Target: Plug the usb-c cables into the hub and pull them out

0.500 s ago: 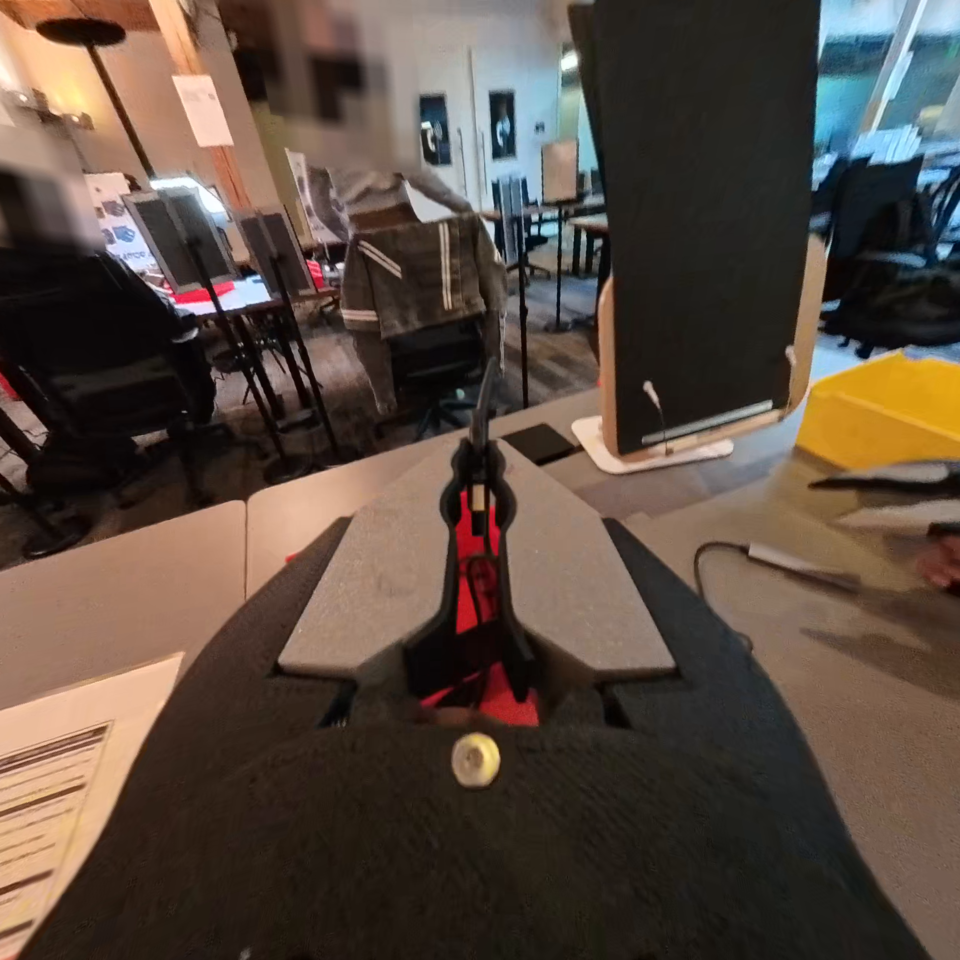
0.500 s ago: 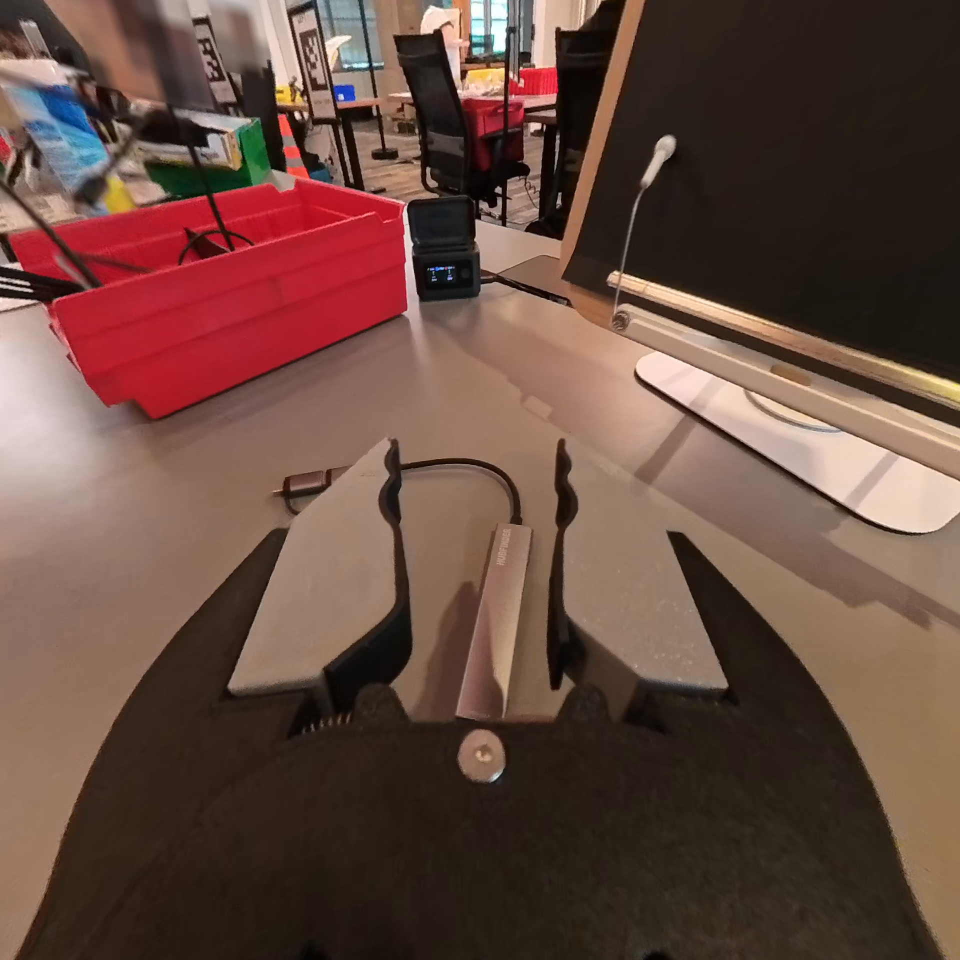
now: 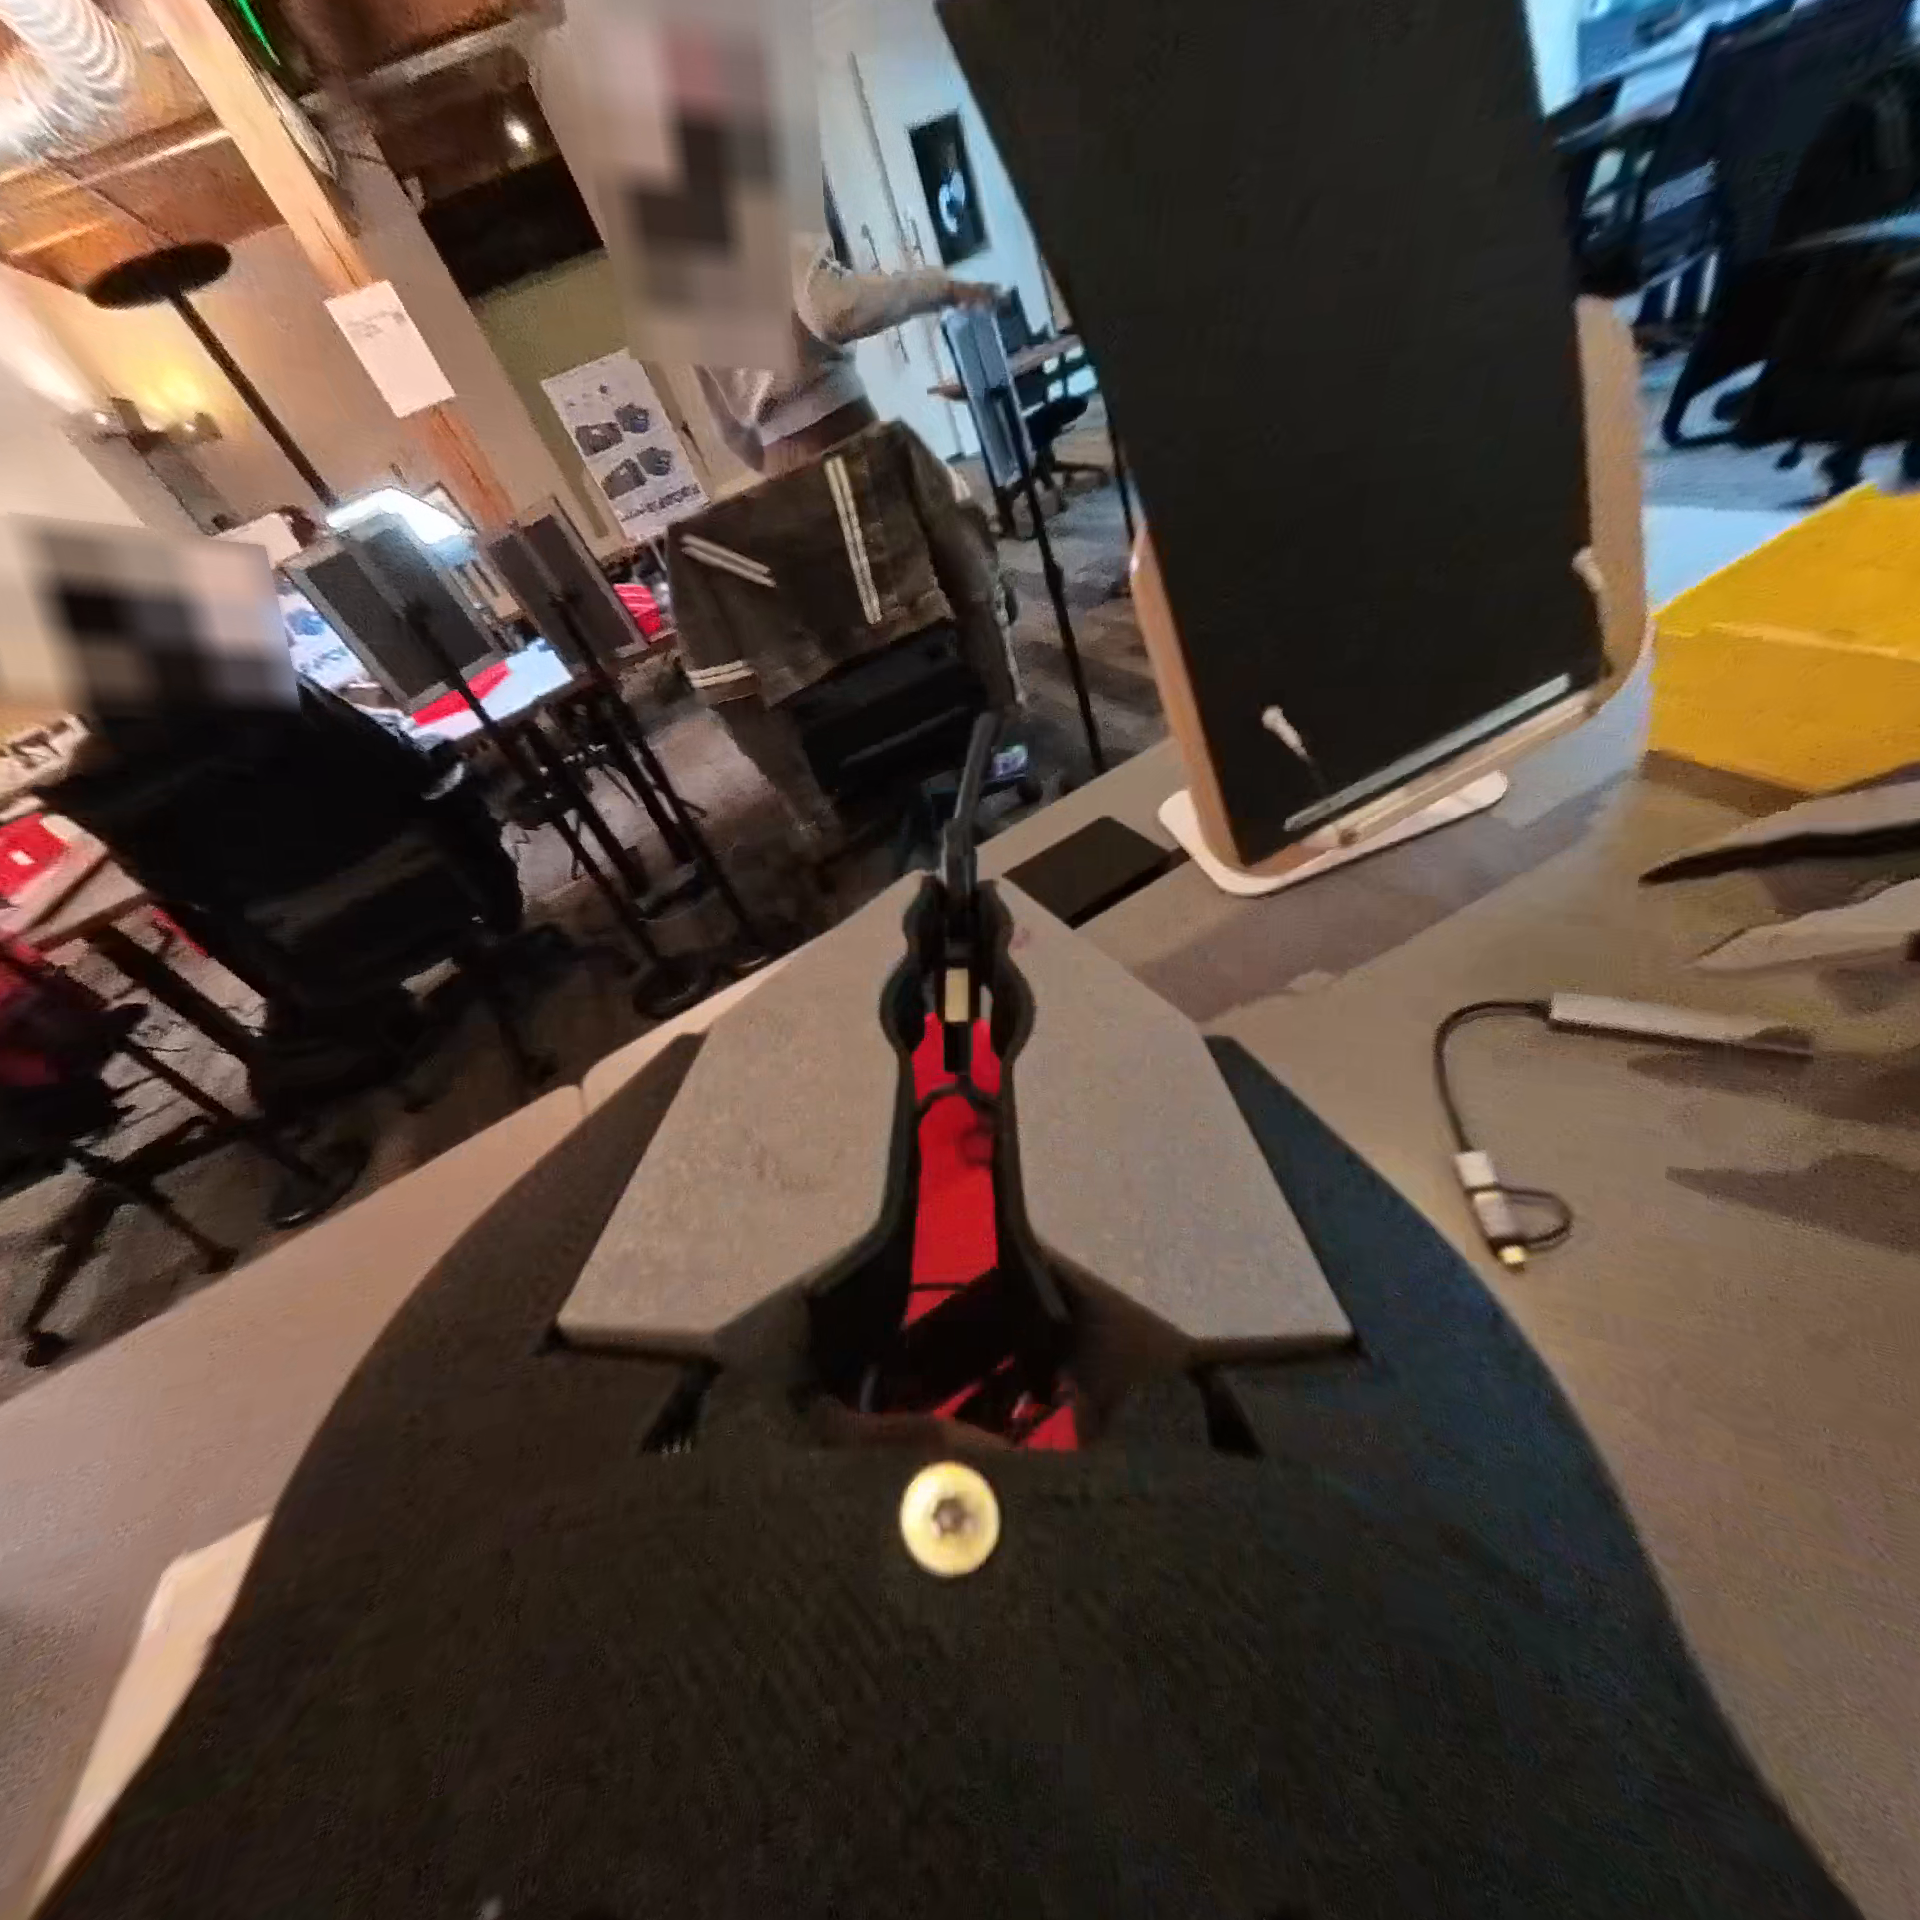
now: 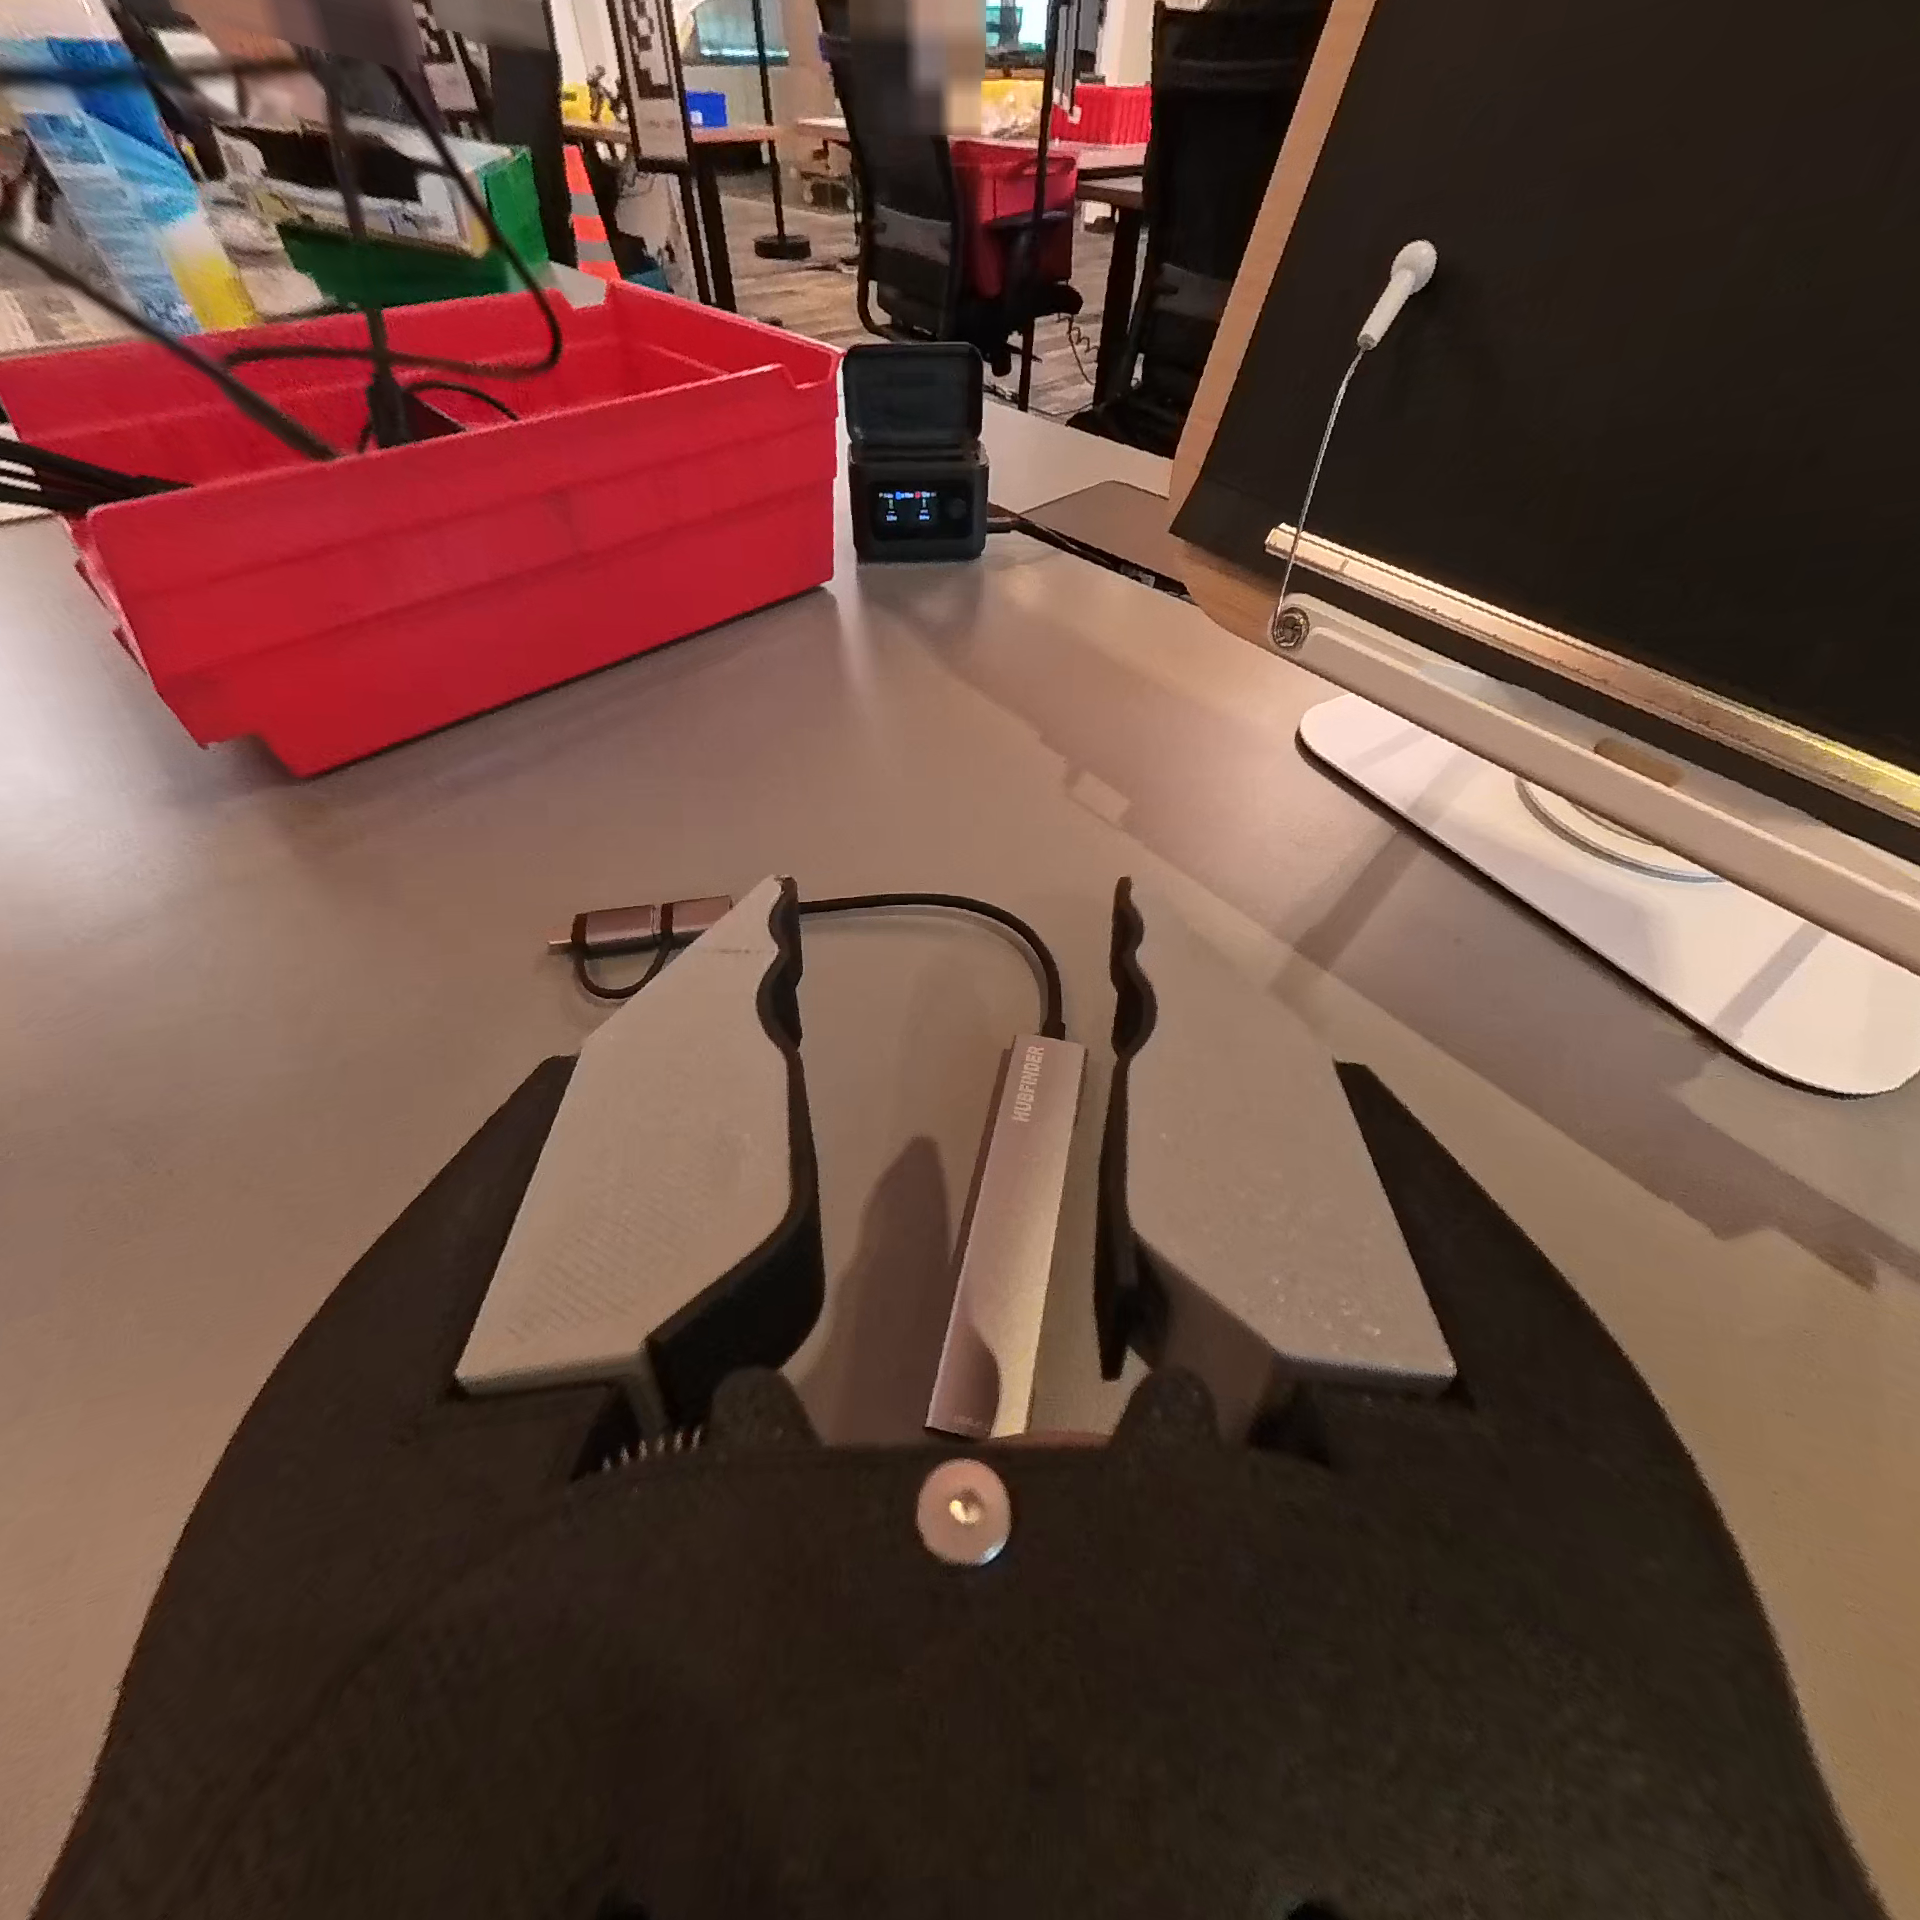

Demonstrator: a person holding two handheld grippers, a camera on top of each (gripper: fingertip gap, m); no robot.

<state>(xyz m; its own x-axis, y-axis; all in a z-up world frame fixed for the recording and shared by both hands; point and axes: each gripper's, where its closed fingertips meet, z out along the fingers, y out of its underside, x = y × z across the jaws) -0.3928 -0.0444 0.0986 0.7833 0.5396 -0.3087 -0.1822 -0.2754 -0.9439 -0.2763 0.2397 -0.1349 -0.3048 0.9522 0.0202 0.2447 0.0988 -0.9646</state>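
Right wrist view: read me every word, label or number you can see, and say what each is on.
I don't repeat wording; these carry it:
Hub: a line of letters along its top.
Small black device: lit screen, figures too small.
Blue carton: print, blurred.

The hub (image 4: 1023,1226), lying on the tabletop, bears a line of printed capitals along its top face. At the tabletop's far edge a small black device (image 4: 916,488) has a lit screen with figures too small to read. Beyond the tabletop, a blue carton (image 4: 114,208) carries print, a white sheet (image 3: 390,348) hangs on a wooden pillar, and a poster (image 3: 623,442) shows pictures with blurred text.
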